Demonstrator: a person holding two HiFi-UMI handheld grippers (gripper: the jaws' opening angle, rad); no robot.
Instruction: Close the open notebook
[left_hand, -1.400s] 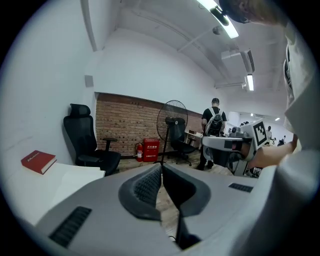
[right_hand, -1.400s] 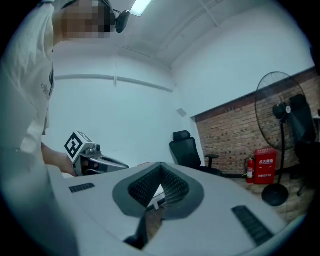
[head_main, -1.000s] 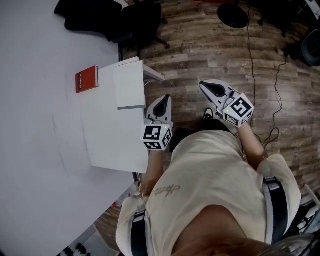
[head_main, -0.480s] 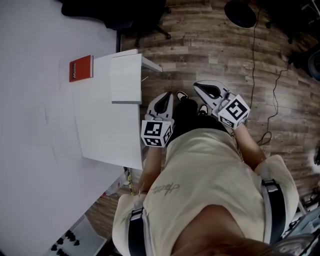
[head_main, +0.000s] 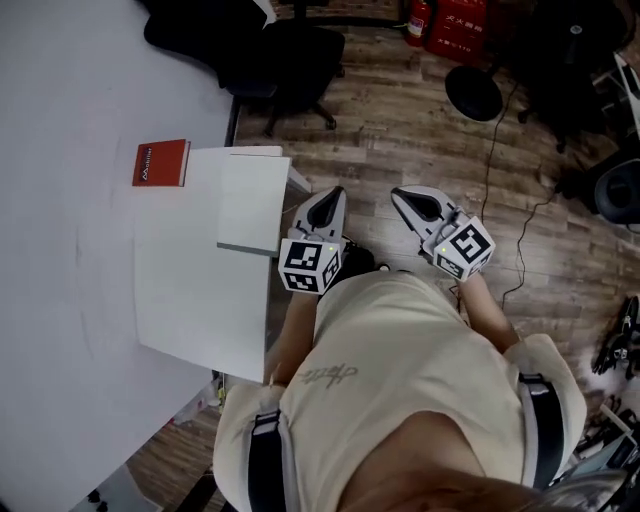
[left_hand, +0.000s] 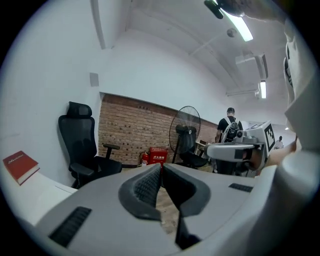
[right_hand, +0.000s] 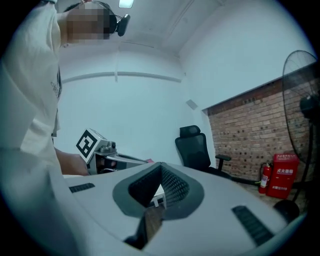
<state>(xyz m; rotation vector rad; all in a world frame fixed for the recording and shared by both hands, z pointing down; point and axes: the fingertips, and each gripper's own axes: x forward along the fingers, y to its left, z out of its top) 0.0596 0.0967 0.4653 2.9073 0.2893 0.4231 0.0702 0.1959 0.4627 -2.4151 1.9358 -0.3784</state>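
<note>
Head view: the white surface (head_main: 200, 290) stands at the left on the wood-plank floor (head_main: 400, 120). The red notebook (head_main: 160, 163) lies shut, cover up, at the far left corner of this surface. A white flat slab (head_main: 255, 203) lies to its right at the far right edge, apart from it; whether this slab is itself a notebook cannot be told. The left tongs (head_main: 328, 196) are held just beyond the right edge of the surface, over the floor, points together. The right tongs (head_main: 402, 194) are held further right, also over the floor, points together, well apart from the red notebook. A black office chair (head_main: 285, 50) stands beyond the surface. Left gripper view: the jaws of the left tongs (left_hand: 161, 167) are closed pad to pad with nothing between them. The red notebook (left_hand: 20, 166) shows at the far left, shut, on the surface. The office chair (left_hand: 82, 150), a brick wall (left_hand: 130, 127), a standing fan (left_hand: 185, 132) and a red box (left_hand: 158, 156) lie ahead; the right tongs (left_hand: 211, 149) show at the right. Right gripper view: the jaws of the right tongs (right_hand: 160, 167) are closed at the tips and hold nothing. The left tongs (right_hand: 144, 161) show at the left, the office chair (right_hand: 195, 150) and brick wall (right_hand: 250, 135) beyond.
</note>
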